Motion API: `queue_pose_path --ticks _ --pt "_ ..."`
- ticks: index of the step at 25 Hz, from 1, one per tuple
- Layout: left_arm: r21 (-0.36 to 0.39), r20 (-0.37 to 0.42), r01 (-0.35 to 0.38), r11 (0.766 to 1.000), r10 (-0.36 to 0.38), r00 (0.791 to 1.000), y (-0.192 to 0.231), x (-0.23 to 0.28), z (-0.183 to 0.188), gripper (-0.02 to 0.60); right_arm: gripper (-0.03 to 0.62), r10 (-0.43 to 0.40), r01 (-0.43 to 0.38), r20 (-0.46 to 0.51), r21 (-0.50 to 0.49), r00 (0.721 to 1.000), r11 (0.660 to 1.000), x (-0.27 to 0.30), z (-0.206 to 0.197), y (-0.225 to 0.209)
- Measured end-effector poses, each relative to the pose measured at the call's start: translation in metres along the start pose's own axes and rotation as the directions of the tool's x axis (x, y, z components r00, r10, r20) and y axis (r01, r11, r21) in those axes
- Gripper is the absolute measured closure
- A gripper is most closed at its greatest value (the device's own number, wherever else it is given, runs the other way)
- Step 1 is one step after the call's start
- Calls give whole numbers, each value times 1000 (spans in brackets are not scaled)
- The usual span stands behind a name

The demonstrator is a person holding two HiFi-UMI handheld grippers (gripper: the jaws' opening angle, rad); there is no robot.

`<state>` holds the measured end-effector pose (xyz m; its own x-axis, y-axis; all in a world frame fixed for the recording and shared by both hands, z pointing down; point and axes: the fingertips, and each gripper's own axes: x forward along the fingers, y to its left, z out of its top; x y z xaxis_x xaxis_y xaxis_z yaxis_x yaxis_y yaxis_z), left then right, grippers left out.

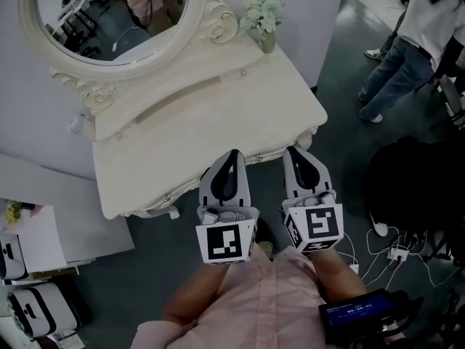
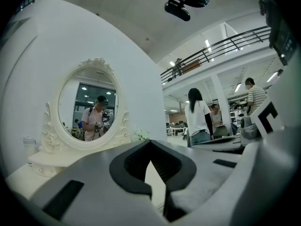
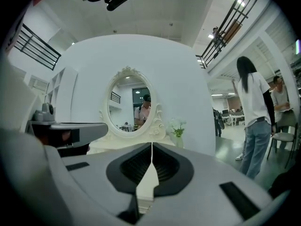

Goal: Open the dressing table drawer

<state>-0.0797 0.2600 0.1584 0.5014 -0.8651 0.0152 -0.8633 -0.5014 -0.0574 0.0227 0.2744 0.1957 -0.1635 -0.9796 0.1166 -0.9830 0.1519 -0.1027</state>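
A cream dressing table (image 1: pixel 218 115) with an oval mirror (image 1: pixel 109 13) stands in front of me in the head view. Its drawer front lies under the tabletop's near edge and is mostly hidden; small knobs (image 1: pixel 258 157) show there. My left gripper (image 1: pixel 232 153) and right gripper (image 1: pixel 293 151) are side by side at that near edge, both shut and holding nothing. In the left gripper view the left gripper (image 2: pixel 150 142) points level over the tabletop toward the mirror (image 2: pixel 89 108). The right gripper (image 3: pixel 152 145) in its own view faces the mirror (image 3: pixel 129 108) too.
A vase of pale flowers (image 1: pixel 263 17) stands on the table's back right corner. A person in jeans (image 1: pixel 403 57) stands at the right. Cables and a dark bag (image 1: pixel 407 187) lie on the floor at the right, white cases (image 1: pixel 36 307) at the left.
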Motion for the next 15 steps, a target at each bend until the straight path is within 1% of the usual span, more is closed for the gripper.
queue_pose_path --ticks 4,9,15 --pt "-10 10 19 1000 -19 1000 11 18 3 574 574 -21 22 6 -8 1000 1000 17 7 -2" --pt "-15 2 47 999 -47 999 15 40 0 574 574 -52 52 2 -5 999 999 33 11 -15" --pt "-21 -15 56 998 -56 998 17 75 -12 574 574 -54 54 -11 0 998 999 62 7 -34"
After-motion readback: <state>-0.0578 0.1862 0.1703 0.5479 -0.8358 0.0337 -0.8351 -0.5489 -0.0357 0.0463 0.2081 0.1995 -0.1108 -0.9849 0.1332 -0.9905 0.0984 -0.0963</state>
